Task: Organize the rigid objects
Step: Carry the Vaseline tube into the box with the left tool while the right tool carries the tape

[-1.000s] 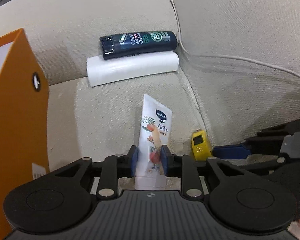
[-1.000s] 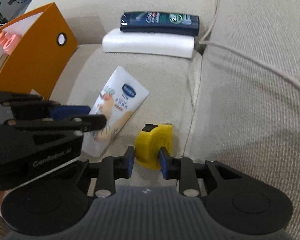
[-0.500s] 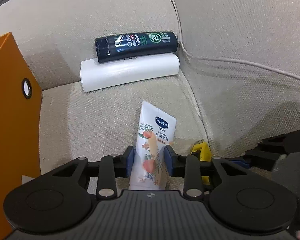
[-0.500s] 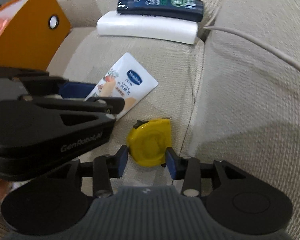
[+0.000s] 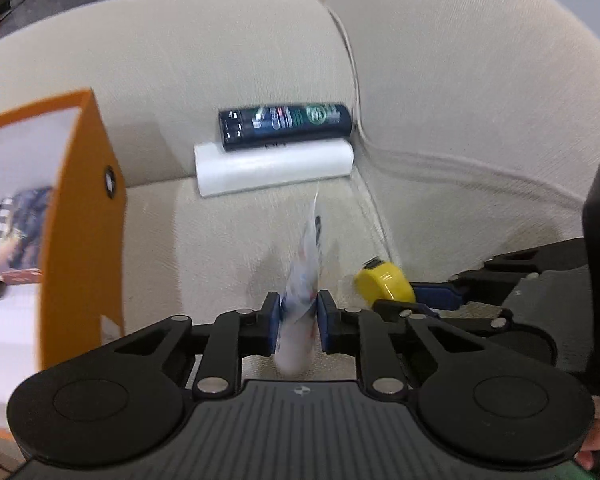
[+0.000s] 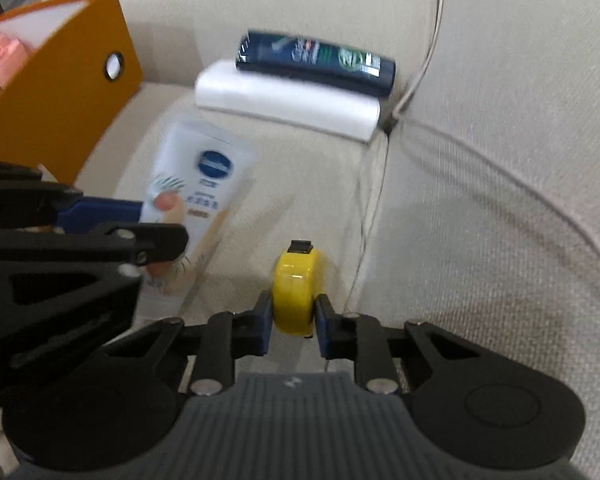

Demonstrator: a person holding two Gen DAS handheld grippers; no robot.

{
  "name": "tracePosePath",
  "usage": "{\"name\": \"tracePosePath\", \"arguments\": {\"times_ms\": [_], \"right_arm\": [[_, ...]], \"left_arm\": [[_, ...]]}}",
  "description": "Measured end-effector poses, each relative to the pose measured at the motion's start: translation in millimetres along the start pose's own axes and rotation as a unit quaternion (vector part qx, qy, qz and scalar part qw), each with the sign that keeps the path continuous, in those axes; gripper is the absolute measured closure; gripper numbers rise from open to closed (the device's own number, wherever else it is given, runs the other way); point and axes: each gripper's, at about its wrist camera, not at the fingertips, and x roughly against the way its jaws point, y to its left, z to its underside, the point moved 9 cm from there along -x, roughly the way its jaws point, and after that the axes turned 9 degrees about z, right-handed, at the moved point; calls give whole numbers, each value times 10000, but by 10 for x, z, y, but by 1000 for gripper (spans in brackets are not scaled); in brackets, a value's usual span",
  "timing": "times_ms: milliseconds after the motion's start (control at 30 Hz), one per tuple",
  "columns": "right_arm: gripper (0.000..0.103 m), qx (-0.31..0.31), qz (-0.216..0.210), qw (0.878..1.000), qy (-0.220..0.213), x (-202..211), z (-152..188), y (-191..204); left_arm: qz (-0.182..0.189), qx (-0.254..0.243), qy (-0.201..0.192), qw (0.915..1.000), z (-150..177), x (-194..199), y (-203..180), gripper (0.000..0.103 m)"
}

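No text is legible. The white tube (image 6: pixel 188 216) bears a blue oval logo, blurred. The dark bottle (image 6: pixel 316 62) shows a green round mark, unreadable.

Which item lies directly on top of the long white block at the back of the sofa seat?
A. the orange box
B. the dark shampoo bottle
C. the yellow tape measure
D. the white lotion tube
B: the dark shampoo bottle lies lengthwise on the white block, against the sofa backrest.

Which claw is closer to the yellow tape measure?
The right gripper. Its jaws are closing around the yellow tape measure, which sits right between them. The left gripper is beside it, closing on the white lotion tube instead.
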Motion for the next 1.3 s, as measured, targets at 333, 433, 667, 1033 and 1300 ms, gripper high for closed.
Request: {"name": "tracePosePath", "arguments": {"times_ms": [333,433,667,1033,1300], "right_arm": [[85,-145,-454,9954,-826,604,-188,129],[85,-158,-713,9922,-1010,788,-229,212],[85,-124,-891,9866,-1360,1057,-314,368],[85,-274,-1311,9802,-1460,1245,-766,987],[85,-18,-1137,9830,-1445,1237,-1057,1201]], "left_arm": [[239,217,-830,9960,-243,807,83,83],[277,340,-1046,9936,-300,1076,207,83],[348,562,-1429,9875,-454,1606,716,83],[641,1023,-530,9913,-488,958,1622,83],[921,513,644,9923,-403,366,1734,83]]}}
